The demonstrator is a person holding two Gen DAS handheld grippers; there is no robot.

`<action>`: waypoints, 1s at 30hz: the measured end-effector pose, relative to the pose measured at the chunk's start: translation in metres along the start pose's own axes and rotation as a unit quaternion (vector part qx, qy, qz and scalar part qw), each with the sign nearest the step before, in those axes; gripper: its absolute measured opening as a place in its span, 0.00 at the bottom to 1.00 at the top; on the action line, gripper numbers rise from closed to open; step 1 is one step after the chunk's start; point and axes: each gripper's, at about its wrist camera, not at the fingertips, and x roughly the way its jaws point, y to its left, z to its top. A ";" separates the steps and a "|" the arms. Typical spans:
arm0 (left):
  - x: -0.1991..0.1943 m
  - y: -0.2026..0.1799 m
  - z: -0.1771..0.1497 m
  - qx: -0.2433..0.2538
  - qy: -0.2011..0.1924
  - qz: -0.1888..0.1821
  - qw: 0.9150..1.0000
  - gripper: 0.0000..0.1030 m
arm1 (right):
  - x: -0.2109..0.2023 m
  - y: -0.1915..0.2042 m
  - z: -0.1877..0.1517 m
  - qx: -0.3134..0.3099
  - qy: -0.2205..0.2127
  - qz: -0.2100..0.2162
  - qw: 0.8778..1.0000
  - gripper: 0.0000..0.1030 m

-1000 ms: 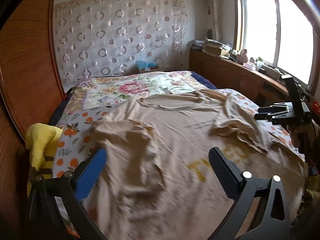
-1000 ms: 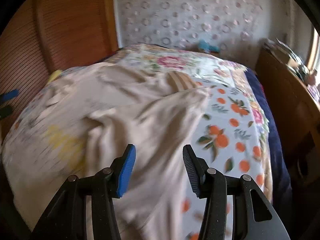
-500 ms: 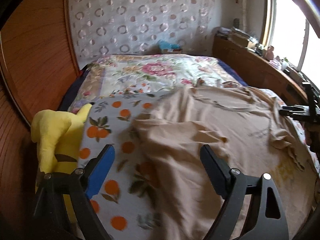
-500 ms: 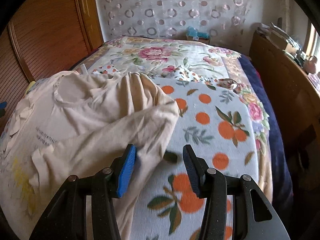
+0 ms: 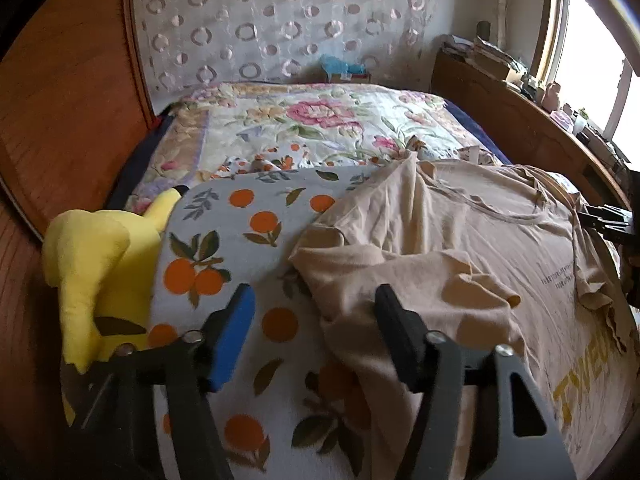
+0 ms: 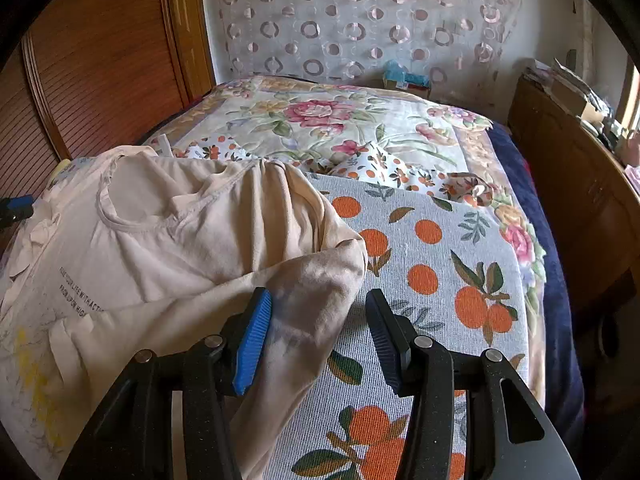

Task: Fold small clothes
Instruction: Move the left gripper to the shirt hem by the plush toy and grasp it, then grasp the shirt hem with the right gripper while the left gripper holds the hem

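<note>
Beige t-shirt [image 5: 460, 240] lies spread on the bed [image 5: 248, 224], over the orange-print blanket [image 6: 432, 248], neckline toward the headboard end, hem toward the near edge. Both sleeves are folded in onto the body.

Left claw [image 5: 316, 332]: jaws have just been closing and stand part-open now. The edge of the left sleeve fold [image 5: 400, 280] sits between them; its fabric drapes against the black finger [image 5: 396, 332], the blue pad [image 5: 234, 336] is clear of cloth, over bare blanket. No pinch visible.

Right claw [image 6: 318, 332]: jaws part-open. The right sleeve fold [image 6: 312, 280] lies against the blue pad [image 6: 252, 340]; the black finger [image 6: 384, 340] is apart from it, over blanket. Not clamped on anything.

Hard to make out:
- Shirt hem runs out of the bottom of both views, cut off.
- Yellow print [image 5: 588, 376] on the chest is cropped at the picture edge and partly hidden by the claw frame; small black text [image 6: 76, 296] is too small to read.
- Yellow plush toy [image 5: 96, 272] at the bed's left edge is partly behind the blanket and the claw arm.
- The other claw shows only as a dark sliver at the edge of each view.
- Clutter on the wooden ledge [image 5: 520, 112] by the window is too small to identify.
</note>
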 end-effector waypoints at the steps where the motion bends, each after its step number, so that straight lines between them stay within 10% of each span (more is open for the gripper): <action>1: 0.004 0.000 0.003 -0.002 0.005 -0.004 1.000 0.59 | 0.000 -0.001 0.000 0.001 0.000 0.001 1.000 0.50; 13: 0.024 -0.012 0.015 0.005 0.034 -0.033 0.999 0.54 | 0.001 -0.001 0.000 -0.001 -0.001 0.000 1.000 0.50; 20: 0.024 -0.011 0.023 -0.007 0.035 -0.065 0.997 0.09 | 0.001 -0.002 0.000 -0.002 -0.003 -0.001 1.000 0.50; 28: 0.005 -0.008 0.034 0.006 0.002 -0.033 0.999 0.07 | 0.008 -0.005 0.007 -0.009 -0.003 0.010 1.000 0.49; 30: 0.001 -0.009 0.033 0.009 -0.003 -0.034 0.999 0.07 | 0.010 -0.004 0.011 -0.011 -0.003 0.011 1.000 0.34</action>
